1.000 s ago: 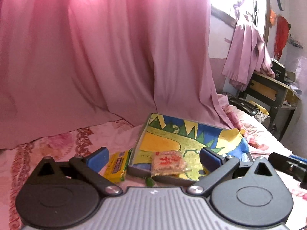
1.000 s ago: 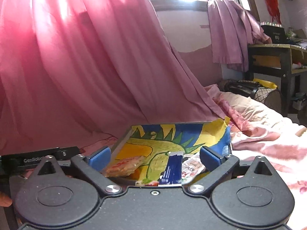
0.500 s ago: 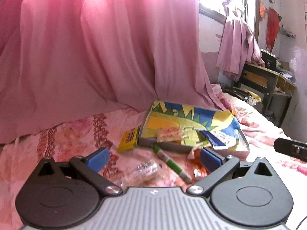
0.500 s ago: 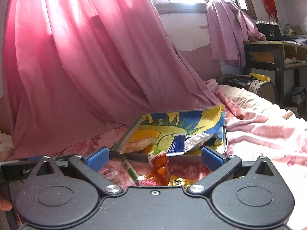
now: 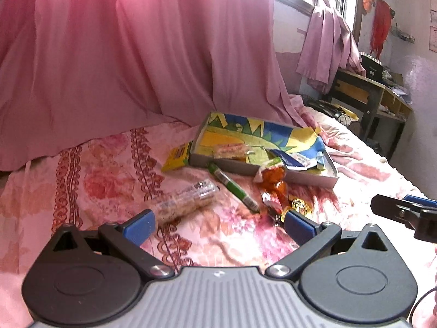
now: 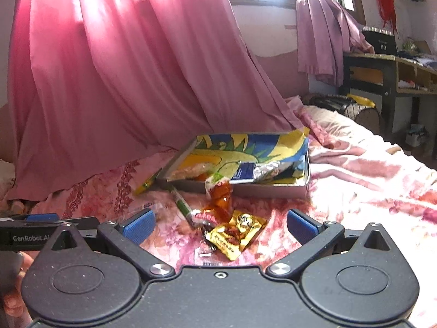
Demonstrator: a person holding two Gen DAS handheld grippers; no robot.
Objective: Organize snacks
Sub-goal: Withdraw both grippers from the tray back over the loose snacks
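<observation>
A shallow box lined with a bright dinosaur print lies on the pink bedspread; it also shows in the right wrist view. It holds a clear biscuit pack, a blue packet and a silver wrapper. Loose in front lie a yellow packet, a green tube, a clear cracker roll, an orange packet and a gold packet. My left gripper and right gripper are both open and empty, held back from the snacks.
A pink curtain hangs behind the bed. A dark desk with shelves stands at the right, beside a black bag. The right gripper's side shows at the edge of the left wrist view.
Both grippers have pulled back and up from the box, so the loose snacks in front of it have come into view. Both stay open.
</observation>
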